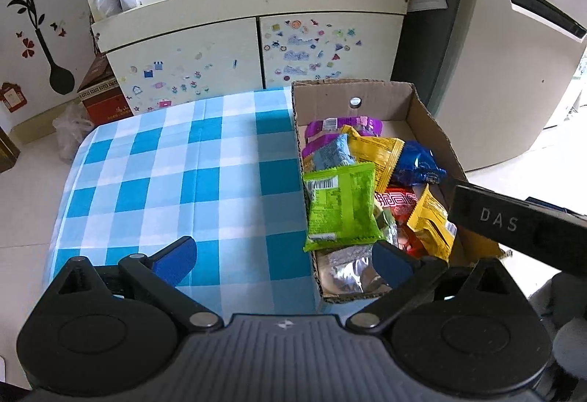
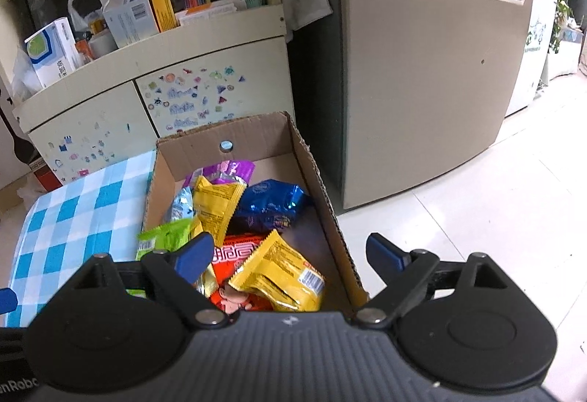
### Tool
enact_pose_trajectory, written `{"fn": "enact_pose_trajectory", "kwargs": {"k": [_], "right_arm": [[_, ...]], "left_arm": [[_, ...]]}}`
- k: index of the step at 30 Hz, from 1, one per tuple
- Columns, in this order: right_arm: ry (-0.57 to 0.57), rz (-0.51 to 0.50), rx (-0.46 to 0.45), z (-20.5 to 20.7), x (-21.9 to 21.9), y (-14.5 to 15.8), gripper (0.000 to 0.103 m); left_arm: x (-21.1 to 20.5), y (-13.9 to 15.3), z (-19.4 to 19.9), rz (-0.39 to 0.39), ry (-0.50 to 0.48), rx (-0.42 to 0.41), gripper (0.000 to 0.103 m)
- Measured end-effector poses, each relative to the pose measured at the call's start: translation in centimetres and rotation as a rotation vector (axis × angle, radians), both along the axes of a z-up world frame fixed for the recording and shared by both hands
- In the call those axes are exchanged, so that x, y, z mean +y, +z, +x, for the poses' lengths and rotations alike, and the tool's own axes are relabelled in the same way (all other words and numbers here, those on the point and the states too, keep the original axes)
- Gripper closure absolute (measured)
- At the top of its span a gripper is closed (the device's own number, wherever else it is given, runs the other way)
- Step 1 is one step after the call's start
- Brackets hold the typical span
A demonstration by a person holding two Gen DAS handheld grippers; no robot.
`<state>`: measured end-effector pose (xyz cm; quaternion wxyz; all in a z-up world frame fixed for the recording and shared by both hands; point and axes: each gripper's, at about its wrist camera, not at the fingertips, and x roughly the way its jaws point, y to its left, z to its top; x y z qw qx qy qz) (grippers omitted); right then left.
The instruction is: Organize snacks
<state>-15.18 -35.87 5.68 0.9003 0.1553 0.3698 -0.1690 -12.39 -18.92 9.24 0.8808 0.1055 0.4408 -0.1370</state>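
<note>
Box: the cardboard box sat at the right edge of my checked tablecloth, heaped with snack packets.
Left gripper: released, empty, straddling the box's near left wall; a green packet lay just beyond.
Right gripper: spread wide, gripping nothing, a yellow packet below it.
Hidden: the silver packet was partly covered; the lowest snacks were buried.
</note>
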Motion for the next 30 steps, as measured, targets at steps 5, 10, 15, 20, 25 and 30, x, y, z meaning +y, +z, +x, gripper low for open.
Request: {"fn": "enact_pose_trajectory", "kwargs": {"k": [5,10,15,20,25,30], "right_arm": [[0.001,0.029,0.008,-0.6,-0.1,-0.2,0.013],[0.01,0.036,0.021,-0.9,0.0,-0.3,0.012],[0.01,0.045,0.025,-1.0,-0.1,-0.3,0.009],[0.012,0.048,0.026,-1.0,-0.3,-0.2,0.009],[0.008,0.03,0.039,-0.9,-0.2,-0.2,0.009],[0.013,0.026,0.036,-0.8,-0.2,-0.1,0.009]], "left_arm": [[-0.3,0.0,-0.4,0.007,-0.018,0.003,0.0],[-0.7,-0.2,-0.6,0.022,-0.025,-0.001,0.0],[-0.8,-0.6,-0.4,0.025,-0.022,0.013,0.0],[-1.0,-1.0,-0.1,0.023,-0.023,0.027,0.0],[-1.3,-1.4,-0.1,0.023,-0.026,0.038,0.0],[-1.6,-1.8,0.2,0.017,-0.023,0.052,0.0]]}}
